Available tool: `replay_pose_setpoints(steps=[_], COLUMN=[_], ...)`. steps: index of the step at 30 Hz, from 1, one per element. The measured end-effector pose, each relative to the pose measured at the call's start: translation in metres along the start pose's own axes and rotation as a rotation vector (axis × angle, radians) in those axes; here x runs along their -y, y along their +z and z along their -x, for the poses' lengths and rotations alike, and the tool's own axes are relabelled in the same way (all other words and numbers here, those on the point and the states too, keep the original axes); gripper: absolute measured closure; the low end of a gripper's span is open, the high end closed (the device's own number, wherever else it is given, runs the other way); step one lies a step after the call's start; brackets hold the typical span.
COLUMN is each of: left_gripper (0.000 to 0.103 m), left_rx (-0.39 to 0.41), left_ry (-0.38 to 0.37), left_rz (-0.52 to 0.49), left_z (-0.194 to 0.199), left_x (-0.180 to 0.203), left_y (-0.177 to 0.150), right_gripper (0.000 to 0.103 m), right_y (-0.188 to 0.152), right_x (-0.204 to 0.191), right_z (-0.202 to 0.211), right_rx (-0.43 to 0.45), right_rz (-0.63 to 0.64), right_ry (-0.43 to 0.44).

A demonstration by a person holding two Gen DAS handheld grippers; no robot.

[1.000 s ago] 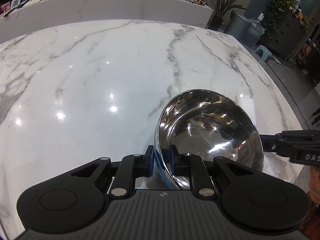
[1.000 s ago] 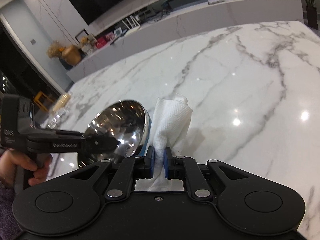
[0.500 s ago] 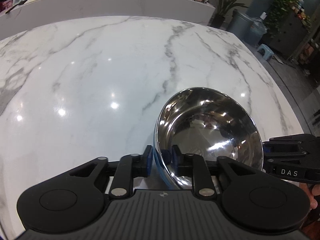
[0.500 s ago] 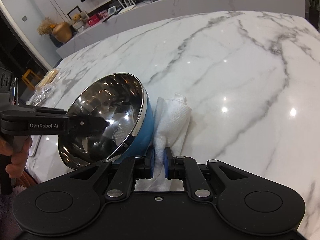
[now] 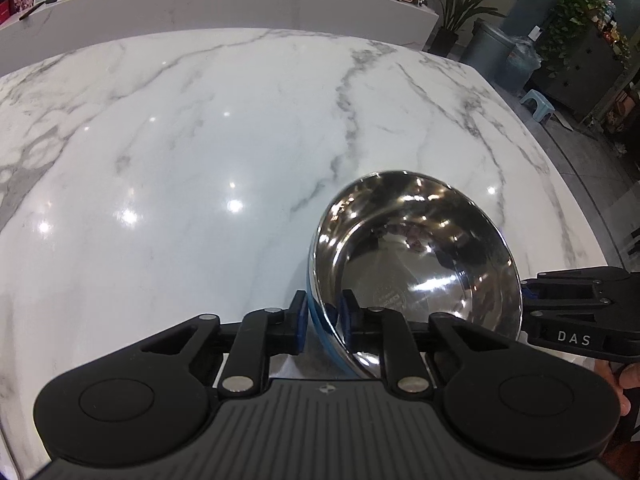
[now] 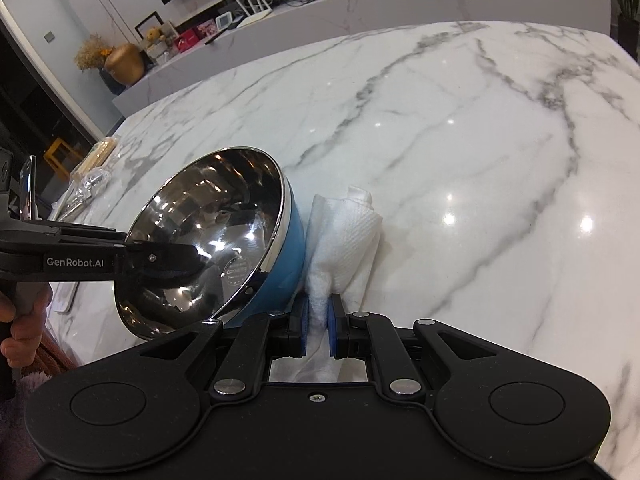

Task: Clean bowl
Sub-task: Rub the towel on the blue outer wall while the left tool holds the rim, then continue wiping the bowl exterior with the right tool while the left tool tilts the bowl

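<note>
Left hand-held gripper (image 5: 323, 322) just re-pinching tilted bowl (image 5: 416, 256) rim; right hand-held gripper (image 6: 318, 326) clamping paper towel (image 6: 344, 236). Slippery steel, thin bite: could slip onto tabletop (image 5: 200, 140).

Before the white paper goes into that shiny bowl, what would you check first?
1. Left tool clamps the bowl wall; its jaws have just closed further: ok.
2. Right tool pinches the paper towel: ok.
3. Bowl tilted, opening facing up and clear: ok.
4. Towel inside the bowl: not ok, it sits beside the blue outside.
5. Dirt inside the bowl: cannot tell, reflections hide it.
6. Marble table beyond the towel free: ok.
</note>
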State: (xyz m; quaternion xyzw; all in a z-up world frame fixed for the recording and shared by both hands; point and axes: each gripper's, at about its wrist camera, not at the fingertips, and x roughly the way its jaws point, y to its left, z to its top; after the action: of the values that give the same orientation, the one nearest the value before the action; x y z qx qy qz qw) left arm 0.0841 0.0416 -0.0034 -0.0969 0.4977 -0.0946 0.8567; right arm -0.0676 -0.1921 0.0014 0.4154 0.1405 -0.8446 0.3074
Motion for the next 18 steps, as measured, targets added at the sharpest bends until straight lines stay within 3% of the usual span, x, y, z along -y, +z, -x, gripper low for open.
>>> replay_pose_setpoints(steps=[5,9,18], left_gripper=[0.093,0.095,0.095], left_rx=[0.029,0.041,0.056], left_ry=[-0.007,-0.014,-0.009], left_rz=[0.015,0.02,-0.002], left_z=[0.003,0.004,0.001], left_x=[-0.008,-0.011,-0.007], left_y=[0.004,0.006,0.009], right_gripper=[0.094,0.094,0.094], right_y=[0.005,0.009,0.013], right_x=[0.012,0.029,0.026], right_z=[0.013,0.029,0.025], right_rx=[0.073,0.165,0.149], right_rz=[-0.07,-0.172,-0.153], right_ry=[0.033,0.126,0.143])
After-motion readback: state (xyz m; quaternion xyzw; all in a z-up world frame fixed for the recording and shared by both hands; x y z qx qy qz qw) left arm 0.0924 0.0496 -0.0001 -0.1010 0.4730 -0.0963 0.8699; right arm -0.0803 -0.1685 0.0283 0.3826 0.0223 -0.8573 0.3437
